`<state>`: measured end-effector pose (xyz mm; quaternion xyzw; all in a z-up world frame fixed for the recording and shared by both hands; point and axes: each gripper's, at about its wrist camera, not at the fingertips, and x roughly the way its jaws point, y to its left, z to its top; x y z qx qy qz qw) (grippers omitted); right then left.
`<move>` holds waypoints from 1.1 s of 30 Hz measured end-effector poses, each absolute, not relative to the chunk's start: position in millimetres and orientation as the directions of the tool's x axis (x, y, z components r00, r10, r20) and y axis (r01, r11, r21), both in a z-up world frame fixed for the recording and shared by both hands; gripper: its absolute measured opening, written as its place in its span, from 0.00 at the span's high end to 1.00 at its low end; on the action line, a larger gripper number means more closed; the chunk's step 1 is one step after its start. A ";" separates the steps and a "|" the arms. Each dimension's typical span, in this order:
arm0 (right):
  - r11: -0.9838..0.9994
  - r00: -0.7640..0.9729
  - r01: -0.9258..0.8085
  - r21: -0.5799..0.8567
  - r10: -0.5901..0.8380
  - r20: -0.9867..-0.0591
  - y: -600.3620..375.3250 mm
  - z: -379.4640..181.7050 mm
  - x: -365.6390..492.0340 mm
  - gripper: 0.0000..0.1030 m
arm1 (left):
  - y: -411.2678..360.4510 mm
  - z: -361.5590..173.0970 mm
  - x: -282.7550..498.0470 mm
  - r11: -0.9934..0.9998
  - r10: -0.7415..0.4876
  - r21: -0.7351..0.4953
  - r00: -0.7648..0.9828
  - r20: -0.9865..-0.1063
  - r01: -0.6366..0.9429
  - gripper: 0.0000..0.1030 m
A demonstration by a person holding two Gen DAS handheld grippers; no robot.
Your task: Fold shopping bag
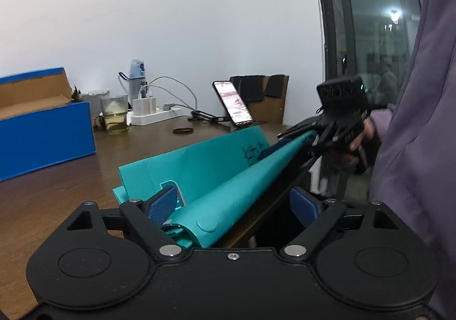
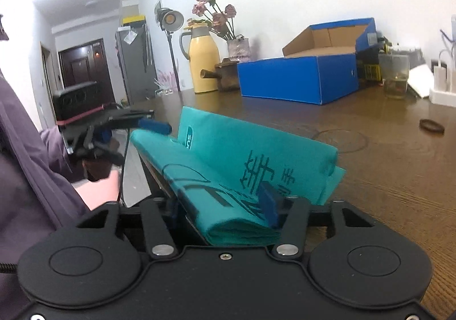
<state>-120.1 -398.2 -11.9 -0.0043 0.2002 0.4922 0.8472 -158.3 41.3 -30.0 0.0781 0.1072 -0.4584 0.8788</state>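
The teal shopping bag lies along the near edge of the brown table, folded lengthwise, with one layer standing up and a rolled fold in front. My left gripper is open around one end. The fold rests against its left pad, while the right pad stands free. In the right wrist view the bag shows dark printed lettering, and my right gripper is shut on its other end. Each gripper appears in the other's view: the right gripper and the left gripper, each held by a hand in a purple sleeve.
An open blue box stands at the back of the table. Near it are a glass of liquid, a power strip with chargers, a propped phone, a dark ring, a yellow jug and a flower vase. A person's purple-clad body is beside the table edge.
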 end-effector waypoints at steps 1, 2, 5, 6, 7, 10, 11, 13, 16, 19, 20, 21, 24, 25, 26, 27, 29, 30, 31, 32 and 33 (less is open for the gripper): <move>0.513 0.430 -0.833 0.206 0.836 -0.341 -398.6 -12.2 -115.8 0.57 | 39.2 -32.3 -157.4 0.581 -0.779 0.045 0.570 -0.261 0.813 0.20; 0.511 0.423 -0.826 0.239 0.841 -0.337 -400.9 -12.7 -111.6 0.58 | 38.9 -33.3 -155.2 0.601 -0.766 0.036 0.588 -0.262 0.799 0.23; 0.498 0.402 -0.776 0.388 0.863 -0.305 -410.9 -15.9 -96.2 0.63 | 46.5 -30.0 -140.1 0.655 -0.745 -0.093 0.620 -0.248 0.750 0.38; 0.498 0.404 -0.752 0.432 0.866 -0.295 -413.0 -17.0 -91.6 0.65 | 50.9 -28.3 -133.4 0.665 -0.743 -0.156 0.625 -0.241 0.730 0.43; 0.508 0.418 -0.724 0.467 0.862 -0.288 -413.4 -18.0 -87.8 0.66 | 53.6 -26.1 -127.9 0.677 -0.735 -0.201 0.634 -0.239 0.708 0.45; 0.539 0.471 -0.637 0.550 0.838 -0.276 -413.4 -19.8 -78.3 0.66 | 48.6 -18.2 -118.4 0.746 -0.665 -0.277 0.700 -0.260 0.606 0.46; 0.578 0.509 -0.619 0.532 0.811 -0.289 -409.7 -17.8 -79.6 0.66 | 44.3 -15.6 -115.2 0.774 -0.630 -0.294 0.726 -0.276 0.560 0.46; 0.671 0.590 -0.596 0.442 0.739 -0.326 -397.6 -12.6 -86.5 0.66 | 29.2 -11.0 -111.9 0.841 -0.540 -0.260 0.777 -0.324 0.475 0.46; 0.778 0.695 -0.569 0.268 0.629 -0.348 -376.6 -11.1 -103.9 0.63 | 7.7 -10.2 -114.1 0.901 -0.430 -0.118 0.828 -0.359 0.417 0.46; 0.834 0.773 -0.537 0.125 0.546 -0.322 -361.7 -17.4 -120.2 0.59 | -8.6 -12.3 -114.6 0.920 -0.367 -0.011 0.852 -0.372 0.392 0.45; 0.844 0.790 -0.530 0.083 0.527 -0.313 -356.9 -19.0 -124.4 0.58 | -14.2 -13.0 -115.0 0.924 -0.346 0.023 0.859 -0.377 0.382 0.45; 0.851 0.803 -0.522 0.052 0.511 -0.307 -353.1 -20.0 -126.9 0.57 | -20.1 -14.6 -116.4 0.926 -0.319 0.073 0.871 -0.374 0.370 0.43; 0.850 0.802 -0.526 0.010 0.501 -0.325 -346.8 -17.7 -124.9 0.57 | -34.4 -17.5 -116.5 0.928 -0.243 0.181 0.899 -0.365 0.325 0.36; 0.847 0.798 -0.532 -0.001 0.501 -0.334 -345.7 -16.1 -123.2 0.57 | -34.8 -14.3 -114.4 0.934 -0.238 0.170 0.901 -0.363 0.315 0.36; 0.845 0.796 -0.535 -0.009 0.500 -0.342 -343.5 -14.5 -121.2 0.57 | -32.5 -8.8 -111.8 0.946 -0.222 0.146 0.906 -0.361 0.290 0.36; 0.844 0.795 -0.536 -0.018 0.497 -0.349 -341.9 -13.4 -121.3 0.57 | -31.0 -3.4 -113.6 0.958 -0.186 0.143 0.921 -0.342 0.247 0.36; 0.845 0.798 -0.533 -0.042 0.486 -0.356 -339.1 -12.8 -126.4 0.57 | -36.7 5.7 -130.6 0.961 -0.119 0.221 0.969 -0.214 0.167 0.36; 0.846 0.803 -0.531 -0.057 0.480 -0.354 -336.3 -12.9 -127.5 0.57 | -41.5 9.4 -139.8 0.954 -0.099 0.267 0.984 -0.145 0.135 0.36; 0.848 0.806 -0.526 -0.063 0.475 -0.353 -335.0 -13.5 -130.4 0.57 | -48.1 11.3 -145.5 0.945 -0.110 0.295 0.987 -0.121 0.141 0.36; 0.850 0.807 -0.524 -0.058 0.474 -0.353 -334.3 -14.4 -133.6 0.57 | -55.3 12.6 -150.1 0.935 -0.127 0.320 0.986 -0.107 0.155 0.36; 0.850 0.805 -0.524 -0.047 0.477 -0.353 -332.3 -14.8 -133.9 0.57 | -65.3 9.7 -148.6 0.921 -0.164 0.331 0.976 -0.145 0.204 0.36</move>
